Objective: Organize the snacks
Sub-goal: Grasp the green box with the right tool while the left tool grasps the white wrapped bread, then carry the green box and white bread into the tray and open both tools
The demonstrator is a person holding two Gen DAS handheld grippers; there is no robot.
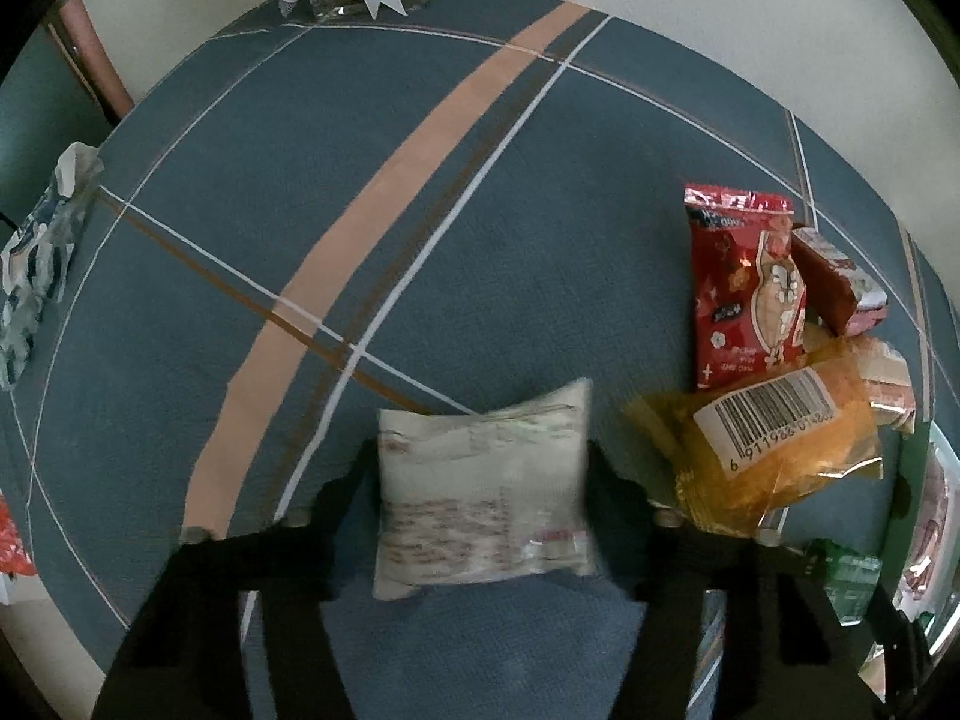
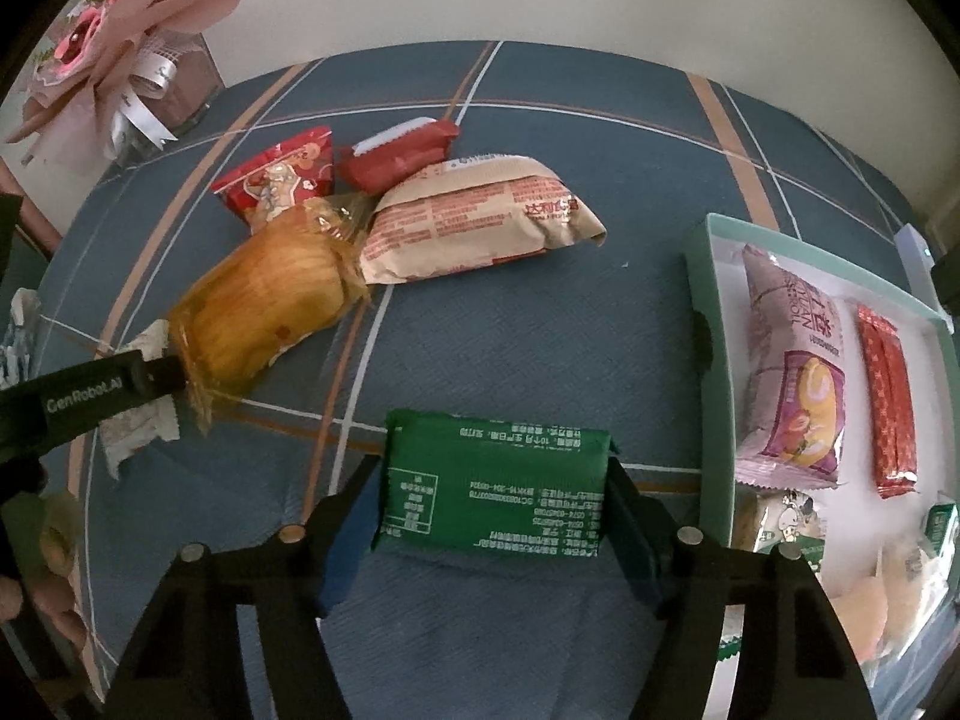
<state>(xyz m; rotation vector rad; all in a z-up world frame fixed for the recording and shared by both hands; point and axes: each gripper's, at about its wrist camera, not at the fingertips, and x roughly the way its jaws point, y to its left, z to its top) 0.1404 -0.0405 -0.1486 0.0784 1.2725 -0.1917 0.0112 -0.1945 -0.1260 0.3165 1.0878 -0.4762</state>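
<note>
My left gripper (image 1: 483,480) is shut on a cream snack packet (image 1: 483,492) with red print, held above the blue tablecloth. It also shows at the left of the right wrist view (image 2: 120,384), still holding that packet (image 2: 141,420). My right gripper (image 2: 492,480) is shut on a green snack packet (image 2: 492,483). A pile of snacks lies on the table: an orange-wrapped cake (image 2: 270,300), a red bag (image 2: 282,180), a dark red bar (image 2: 396,153) and a beige packet (image 2: 474,219). A green tray (image 2: 714,324) at the right holds several snacks.
A glass vase with pink paper flowers and ribbon (image 2: 156,84) stands at the table's far corner. A crumpled white and blue wrapper (image 1: 42,252) lies at the table's left edge. The blue tablecloth (image 1: 480,180) has tan and white stripes.
</note>
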